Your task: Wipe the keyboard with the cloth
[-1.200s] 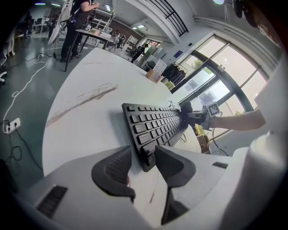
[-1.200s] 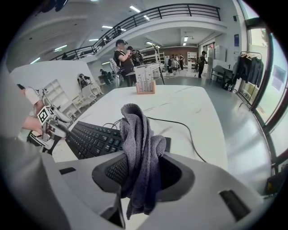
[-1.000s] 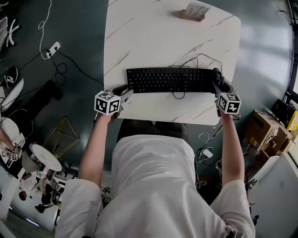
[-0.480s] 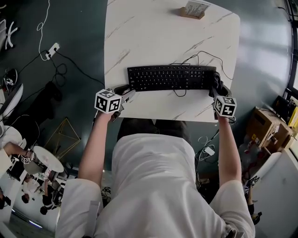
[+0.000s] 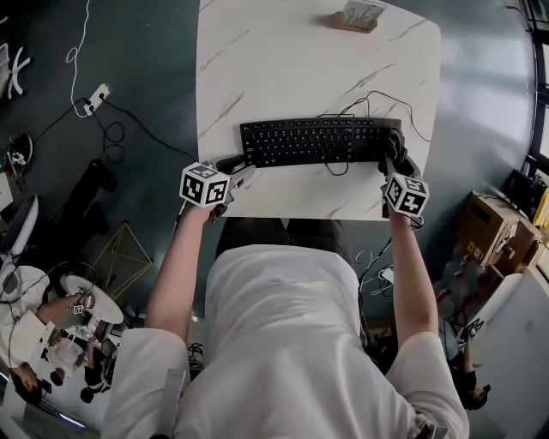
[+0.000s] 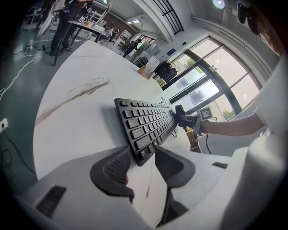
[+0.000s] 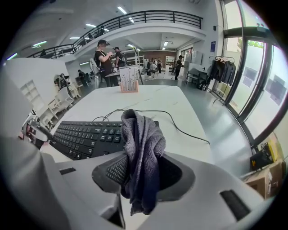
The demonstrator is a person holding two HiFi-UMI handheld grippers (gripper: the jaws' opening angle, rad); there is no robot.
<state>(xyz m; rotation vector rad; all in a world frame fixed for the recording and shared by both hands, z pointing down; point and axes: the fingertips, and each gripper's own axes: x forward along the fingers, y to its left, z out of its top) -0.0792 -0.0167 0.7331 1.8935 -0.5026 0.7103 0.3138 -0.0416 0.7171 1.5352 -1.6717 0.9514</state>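
I am clamping my right gripper's (image 7: 144, 173) jaws on the cloth (image 7: 141, 143), at the right end of the keyboard (image 5: 313, 141) on the bench (image 5: 283, 60). I am holding my left gripper's (image 6: 141, 164) jaws apart, gripping nothing, by its left corner.

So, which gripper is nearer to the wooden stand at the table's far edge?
Right. The right gripper is roughly in front of the stand, at the keyboard's right end; the left gripper is off to the stand's left, farther away.

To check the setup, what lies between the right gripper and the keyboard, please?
Just the grey cloth, clamped in the right gripper, as the right gripper view shows.
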